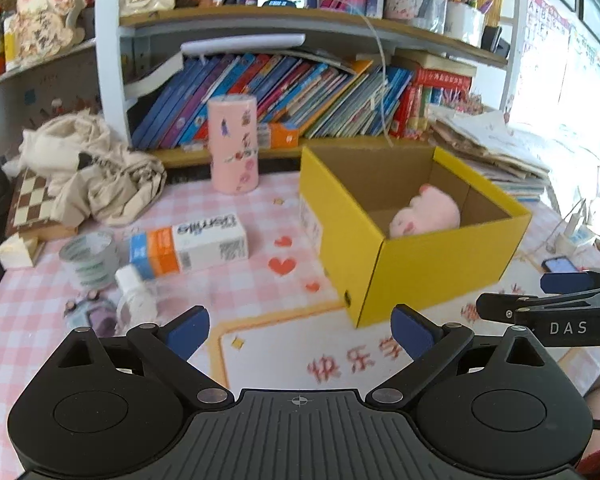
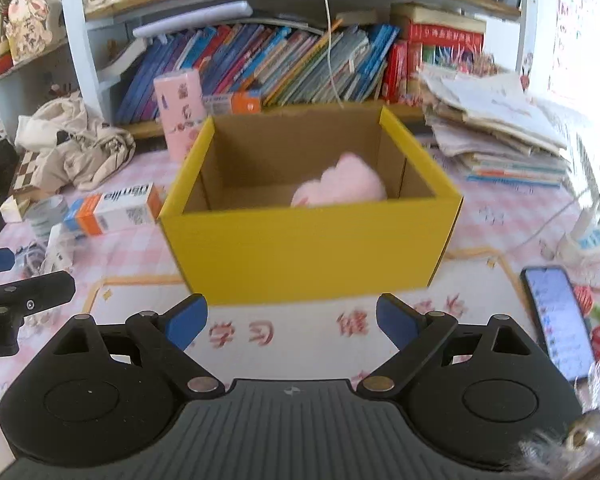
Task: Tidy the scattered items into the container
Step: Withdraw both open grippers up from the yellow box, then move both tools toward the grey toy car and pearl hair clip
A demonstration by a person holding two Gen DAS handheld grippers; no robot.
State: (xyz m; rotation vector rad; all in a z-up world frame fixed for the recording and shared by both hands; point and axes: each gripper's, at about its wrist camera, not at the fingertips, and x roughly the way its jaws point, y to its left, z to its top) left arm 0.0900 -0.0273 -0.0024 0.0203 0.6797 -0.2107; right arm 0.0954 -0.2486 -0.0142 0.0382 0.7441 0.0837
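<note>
Both grippers empty, jaws spread wide.
Pink plush toy (image 2: 340, 184) sits inside yellow cardboard box (image 2: 312, 248); left gripper (image 1: 300, 332), right gripper (image 2: 292, 320) hover above desk.

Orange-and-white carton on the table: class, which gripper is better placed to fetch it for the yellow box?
Left, probably. The orange-and-white carton lies just ahead-left of the open left gripper, while the open right gripper faces the yellow box, with the carton far left.

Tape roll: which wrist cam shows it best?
Left wrist: the tape roll sits whole and unobstructed beside the white-and-orange carton. Right wrist catches only a blurred sliver at the frame's left edge behind that carton.
</note>
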